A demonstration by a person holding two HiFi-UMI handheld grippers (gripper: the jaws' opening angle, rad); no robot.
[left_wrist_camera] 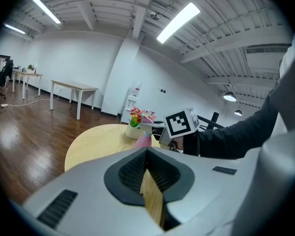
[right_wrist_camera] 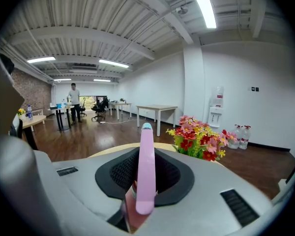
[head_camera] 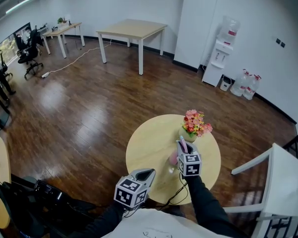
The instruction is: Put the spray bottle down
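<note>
My right gripper [head_camera: 183, 150] is shut on a pink spray bottle [head_camera: 174, 157] over the round pale-wood table [head_camera: 149, 143], just in front of a pot of red and yellow flowers [head_camera: 194, 124]. In the right gripper view the bottle's pink head [right_wrist_camera: 146, 171] stands upright between the jaws of the right gripper [right_wrist_camera: 146, 156], with the flowers [right_wrist_camera: 199, 141] beyond. Whether the bottle's base touches the table I cannot tell. My left gripper [head_camera: 145, 174] hovers at the table's near edge, shut on nothing. The left gripper view shows its tips [left_wrist_camera: 147, 154] together, and the bottle [left_wrist_camera: 145, 140] to the right.
A white chair [head_camera: 278, 182] stands right of the table. Against the far wall are a water dispenser [head_camera: 221, 58] and water jugs [head_camera: 246, 83]. A long table [head_camera: 134, 29] is further back. Black gear [head_camera: 39, 192] lies at lower left. A person [right_wrist_camera: 74, 100] stands far off.
</note>
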